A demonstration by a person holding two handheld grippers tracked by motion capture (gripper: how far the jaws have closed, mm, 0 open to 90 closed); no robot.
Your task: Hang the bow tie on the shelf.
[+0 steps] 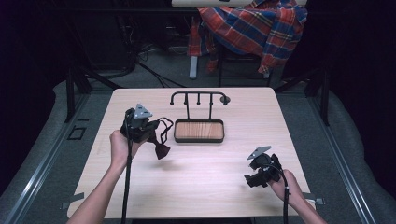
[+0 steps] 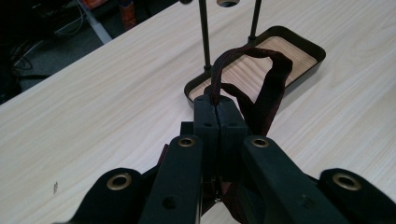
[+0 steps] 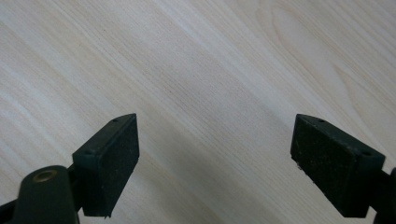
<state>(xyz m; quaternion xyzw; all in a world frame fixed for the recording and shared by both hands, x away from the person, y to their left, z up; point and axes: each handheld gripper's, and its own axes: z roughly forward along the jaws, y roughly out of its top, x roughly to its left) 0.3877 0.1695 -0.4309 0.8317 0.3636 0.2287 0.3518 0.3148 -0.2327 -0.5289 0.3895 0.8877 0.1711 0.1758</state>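
Left gripper [image 2: 218,109], pinching dark strap [image 2: 268,88], is hovering beside rack [image 1: 198,98] mid-tabletop; right gripper [image 3: 215,154] is idling spread near the front-right corner.

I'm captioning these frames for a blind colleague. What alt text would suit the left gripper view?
The left gripper, jaws shut, pinches a dark maroon strap whose loop stands up in front of them. Beyond it on the light wooden table sits a dark tray with a wood-grain base, two thin black posts rising from it.
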